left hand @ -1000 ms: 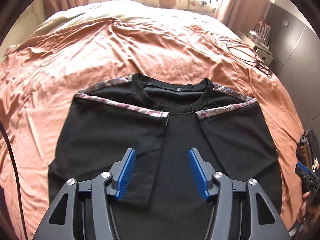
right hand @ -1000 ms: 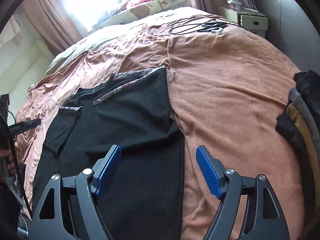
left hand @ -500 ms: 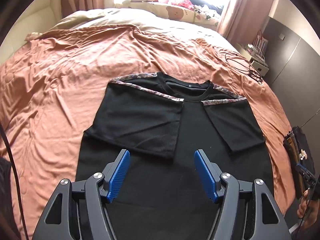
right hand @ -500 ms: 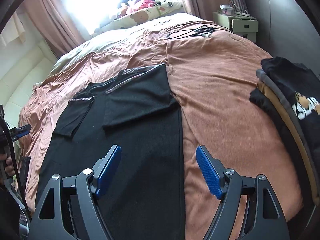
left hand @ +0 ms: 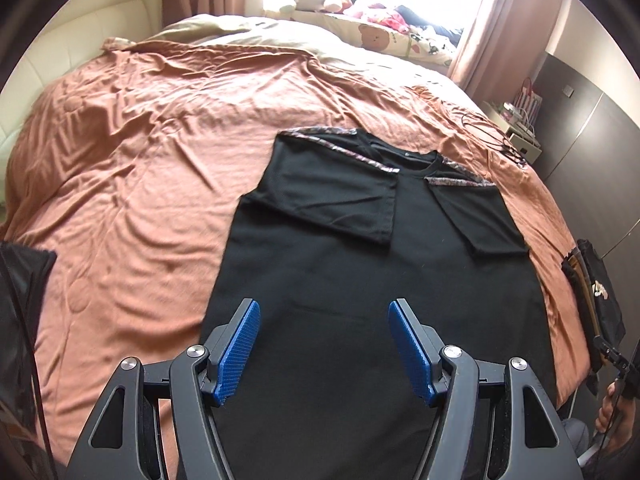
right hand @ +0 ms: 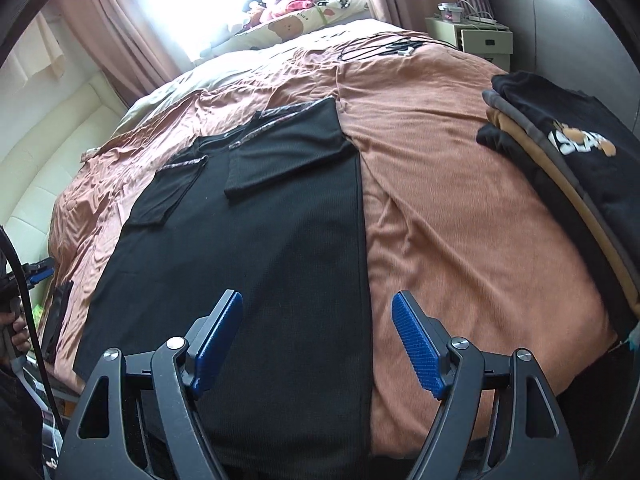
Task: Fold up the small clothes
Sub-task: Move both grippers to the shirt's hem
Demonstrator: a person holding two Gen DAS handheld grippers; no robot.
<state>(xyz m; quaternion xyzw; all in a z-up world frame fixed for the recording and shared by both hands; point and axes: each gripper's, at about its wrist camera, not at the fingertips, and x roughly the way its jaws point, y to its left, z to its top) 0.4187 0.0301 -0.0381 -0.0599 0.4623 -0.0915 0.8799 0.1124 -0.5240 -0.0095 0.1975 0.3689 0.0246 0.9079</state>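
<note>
A black T-shirt point(left hand: 352, 264) with patterned shoulder trim lies flat on the orange bedspread point(left hand: 132, 160), both sleeves folded in over its chest. It also shows in the right wrist view point(right hand: 260, 232). My left gripper point(left hand: 324, 346) is open and empty, above the shirt's lower part near its left side. My right gripper point(right hand: 318, 340) is open and empty, above the shirt's lower right edge, with one finger over the shirt and the other over the bedspread point(right hand: 460, 208).
A stack of folded clothes point(right hand: 560, 152) lies at the bed's right edge. Cables point(right hand: 380, 46) lie on the far right of the bed near a bedside cabinet point(right hand: 472, 38). Pillows and soft toys point(left hand: 384, 20) lie at the head.
Both grippers have drawn back from the sleeve area toward the shirt's hem, so more of the shirt and bed shows. Both stay open and empty.
</note>
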